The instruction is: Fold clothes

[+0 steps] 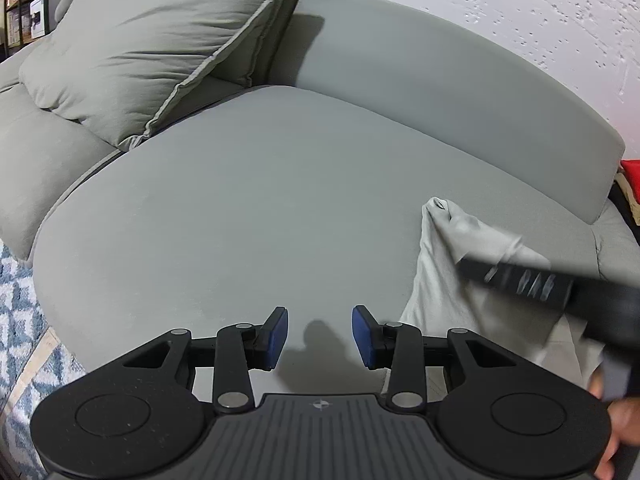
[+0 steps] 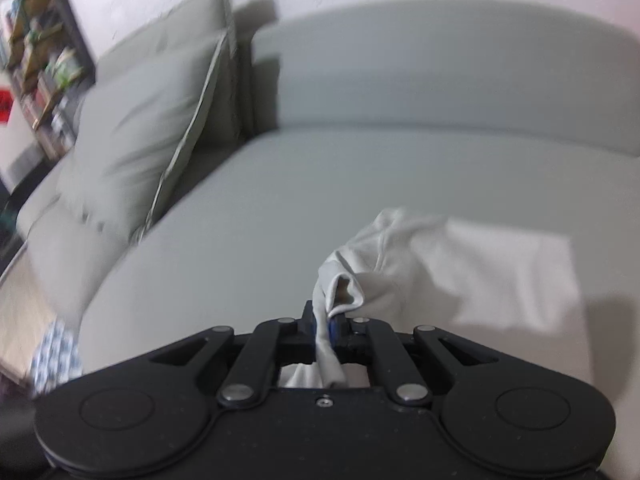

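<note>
A white garment lies partly on the grey sofa seat. My right gripper is shut on a bunched edge of it and holds that edge above the seat. In the left wrist view the same garment hangs at the right, with the blurred right gripper in front of it. My left gripper is open and empty, with blue pads, just above the bare seat to the left of the garment.
A large grey cushion leans at the seat's back left. The sofa backrest runs along the far side under a white wall. A blue and white rug lies on the floor at left. Shelves stand far left.
</note>
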`<move>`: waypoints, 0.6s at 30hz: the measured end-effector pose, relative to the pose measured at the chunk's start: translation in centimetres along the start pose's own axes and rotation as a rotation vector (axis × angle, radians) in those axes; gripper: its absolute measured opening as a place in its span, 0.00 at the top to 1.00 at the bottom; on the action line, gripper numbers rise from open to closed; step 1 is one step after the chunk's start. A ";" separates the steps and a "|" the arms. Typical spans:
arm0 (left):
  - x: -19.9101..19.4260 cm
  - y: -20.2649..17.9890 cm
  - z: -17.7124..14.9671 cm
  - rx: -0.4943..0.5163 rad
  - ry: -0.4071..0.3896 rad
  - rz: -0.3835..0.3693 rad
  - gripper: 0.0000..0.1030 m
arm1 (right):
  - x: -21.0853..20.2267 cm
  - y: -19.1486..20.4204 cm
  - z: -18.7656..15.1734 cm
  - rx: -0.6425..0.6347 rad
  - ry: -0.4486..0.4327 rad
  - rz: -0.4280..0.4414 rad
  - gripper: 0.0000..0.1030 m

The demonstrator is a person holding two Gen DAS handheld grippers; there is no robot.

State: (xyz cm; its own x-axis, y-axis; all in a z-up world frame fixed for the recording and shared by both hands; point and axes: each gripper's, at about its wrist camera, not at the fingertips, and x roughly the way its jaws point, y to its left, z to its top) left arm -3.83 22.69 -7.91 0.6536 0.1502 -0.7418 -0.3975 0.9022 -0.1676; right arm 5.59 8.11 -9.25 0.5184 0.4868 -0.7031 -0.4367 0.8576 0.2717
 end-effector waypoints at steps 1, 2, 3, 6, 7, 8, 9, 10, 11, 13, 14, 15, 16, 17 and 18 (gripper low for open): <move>-0.1 0.1 0.0 -0.003 -0.003 0.002 0.65 | -0.4 0.0 -0.4 -0.019 0.017 0.052 0.86; -0.1 0.1 -0.1 -0.008 -0.006 0.004 0.65 | -0.7 -0.1 -0.8 -0.037 0.034 0.105 0.85; -0.2 0.2 -0.1 -0.014 -0.008 0.007 0.65 | -1.1 -0.4 -0.9 -0.047 0.054 0.169 0.77; -0.1 0.2 -0.1 -0.016 0.000 0.003 0.65 | -3.9 -2.4 -1.2 -0.017 0.045 0.224 0.69; -0.1 0.1 -0.1 -0.012 0.004 0.000 0.65 | -4.9 -3.3 -1.2 0.006 0.033 0.221 0.68; 0.0 0.0 -0.1 -0.005 0.008 -0.003 0.65 | -5.9 -4.6 -1.3 0.048 0.016 0.208 0.67; 0.0 -0.2 0.0 0.003 0.012 -0.004 0.65 | -6.9 -5.9 -1.3 0.090 -0.001 0.195 0.65; 0.1 -0.5 0.0 0.019 0.017 -0.004 0.65 | -7.9 -7.1 -1.4 0.125 -0.013 0.173 0.63; 0.2 -0.8 0.1 0.037 0.022 -0.004 0.65 | -8.9 -8.4 -1.5 0.158 -0.025 0.149 0.63; 0.0 -2.1 0.1 0.117 0.006 -0.034 0.70 | -9.9 -10.0 -2.3 0.173 -0.043 0.083 0.62; -0.1 -2.8 0.1 0.160 -0.004 -0.051 0.71 | -10.5 -10.9 -2.6 0.181 -0.051 0.049 0.62; -0.1 -3.6 0.2 0.195 -0.009 -0.085 0.74 | -11.0 -11.7 -3.0 0.188 -0.059 0.017 0.63; 0.0 -4.5 0.3 0.228 -0.014 -0.122 0.78 | -10.8 -12.0 -3.5 0.176 -0.048 -0.003 0.67; 0.4 -5.4 0.5 0.253 -0.010 -0.160 0.83 | -10.7 -12.4 -4.0 0.164 -0.037 -0.022 0.72; 0.9 -6.4 0.7 0.277 -0.003 -0.198 0.83 | -10.2 -12.3 -4.3 0.142 -0.023 -0.024 0.79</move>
State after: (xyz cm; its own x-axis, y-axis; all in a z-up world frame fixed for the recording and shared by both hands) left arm -0.29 17.36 -7.03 0.7027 -0.0376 -0.7105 -0.0734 0.9894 -0.1249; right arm 2.54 -8.11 -8.28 0.5451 0.4680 -0.6956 -0.3167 0.8832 0.3460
